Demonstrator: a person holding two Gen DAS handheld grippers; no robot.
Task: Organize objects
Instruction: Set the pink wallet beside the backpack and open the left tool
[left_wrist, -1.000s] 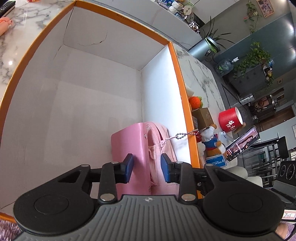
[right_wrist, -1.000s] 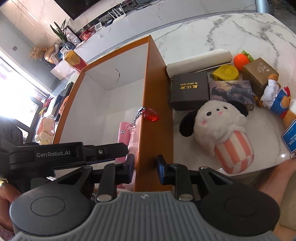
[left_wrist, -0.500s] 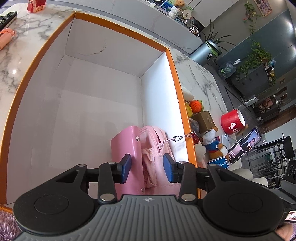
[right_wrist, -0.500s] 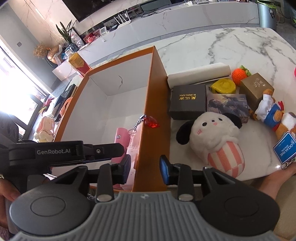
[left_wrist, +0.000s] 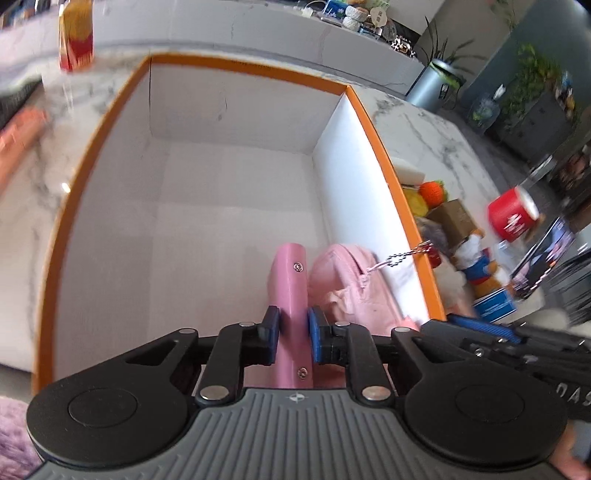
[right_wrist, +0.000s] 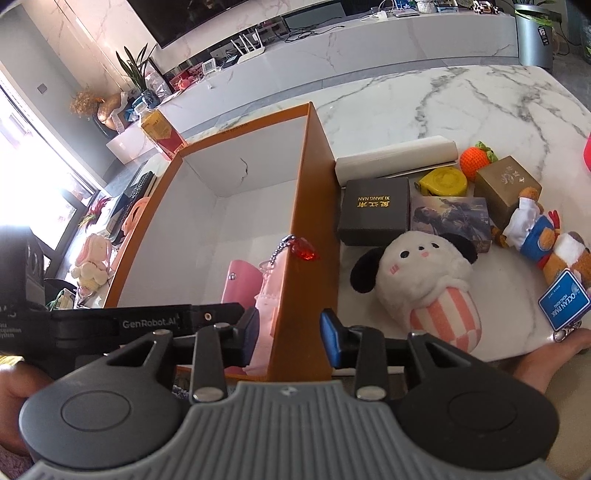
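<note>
A large orange-rimmed box with white inside stands on the marble table. In its near right corner a pink wallet stands on edge beside a pink pouch whose bead chain hangs over the rim, ending in a red charm. My left gripper is shut on the pink wallet's edge. My right gripper is open, its fingers straddling the box's right wall at the near corner.
Right of the box lie a white dog plush, a black box, a picture box, a gold box, a yellow tape, an orange knit toy, a paper roll and a duck doll. A red cup stands farther right.
My left gripper closed from open onto the pink wallet, which turned up on edge. Both grippers drew back toward the near side, and the right fingers spread wider around the wall.
</note>
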